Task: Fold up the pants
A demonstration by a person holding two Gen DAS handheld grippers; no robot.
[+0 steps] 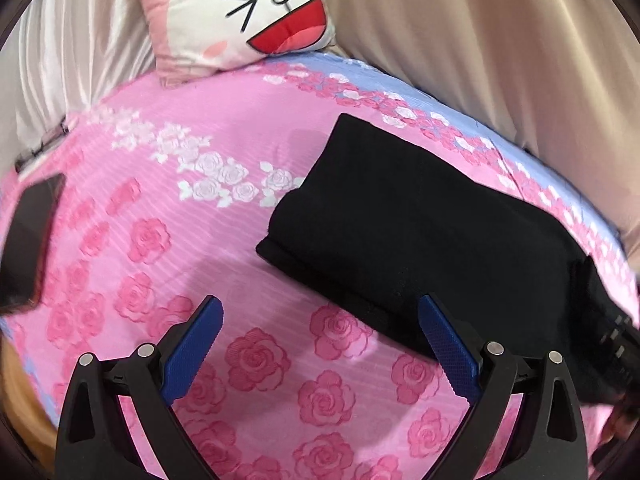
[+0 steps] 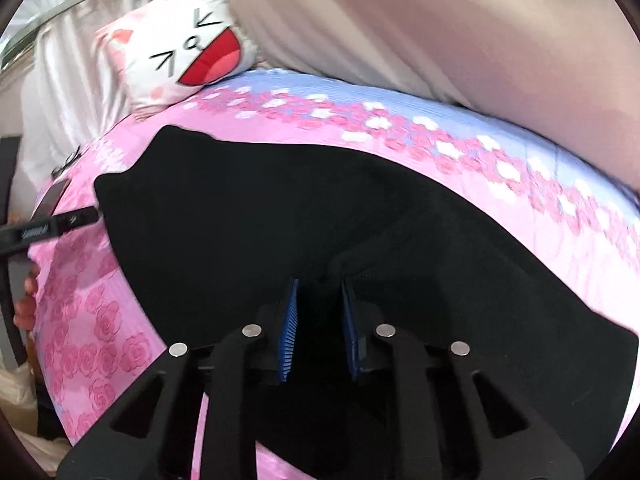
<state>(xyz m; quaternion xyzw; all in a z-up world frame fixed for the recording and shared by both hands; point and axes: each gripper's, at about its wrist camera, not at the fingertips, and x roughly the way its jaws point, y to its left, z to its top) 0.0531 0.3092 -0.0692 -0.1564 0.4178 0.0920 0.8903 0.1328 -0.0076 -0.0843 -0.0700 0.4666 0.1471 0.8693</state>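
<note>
A home bedroom: rose-print bedsheet [image 1: 240, 208], cartoon-cat pillow [image 1: 248, 20], draped curtains [image 1: 480, 32].

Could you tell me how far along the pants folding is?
Mostly done: the black pants already lie folded into a compact block on the pink bedsheet. In hand: the right gripper, nearly closed, sits over the fabric; the left gripper is open and empty. Probably left: a final fold or tidy.

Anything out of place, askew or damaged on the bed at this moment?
Nothing is damaged or spilled. The black pants lie folded on the rose-print bedspread, at a slant to its blue border. A dark phone-like slab lies near the bedspread's left edge, clear of the pants. The cat-face pillow sits at the head.
</note>
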